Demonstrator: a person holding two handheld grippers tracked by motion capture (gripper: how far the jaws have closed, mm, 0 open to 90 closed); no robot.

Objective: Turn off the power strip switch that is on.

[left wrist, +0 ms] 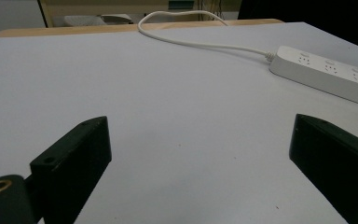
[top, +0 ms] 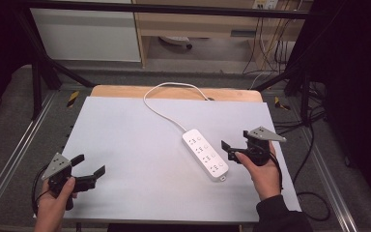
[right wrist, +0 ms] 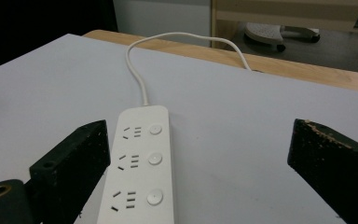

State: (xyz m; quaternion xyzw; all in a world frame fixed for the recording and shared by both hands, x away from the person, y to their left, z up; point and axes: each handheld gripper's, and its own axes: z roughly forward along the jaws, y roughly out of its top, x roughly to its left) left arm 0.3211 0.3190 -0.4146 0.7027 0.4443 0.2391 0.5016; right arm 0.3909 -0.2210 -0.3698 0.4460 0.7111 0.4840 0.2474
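Note:
A white power strip (top: pixel 205 154) with several sockets and buttons lies flat on the white table (top: pixel 135 140), right of the middle. Its white cable (top: pixel 166 113) curls toward the far edge. My right gripper (top: pixel 235 142) is held just right of the strip, pointing at it, jaws wide open and holding nothing. In the right gripper view the power strip (right wrist: pixel 142 172) lies just inside the left jaw of my right gripper (right wrist: pixel 198 140). My left gripper (top: pixel 92 164) rests open near the front left corner. Seen from my left gripper (left wrist: pixel 200 140), the power strip (left wrist: pixel 326 70) is far off to the right.
A wooden strip (top: pixel 125 91) borders the table's far edge. Black frame bars (top: pixel 43 72) stand at the back corners, and dark cables (top: pixel 314 145) trail on the floor to the right. A wooden shelf unit (top: pixel 198 24) stands behind the table.

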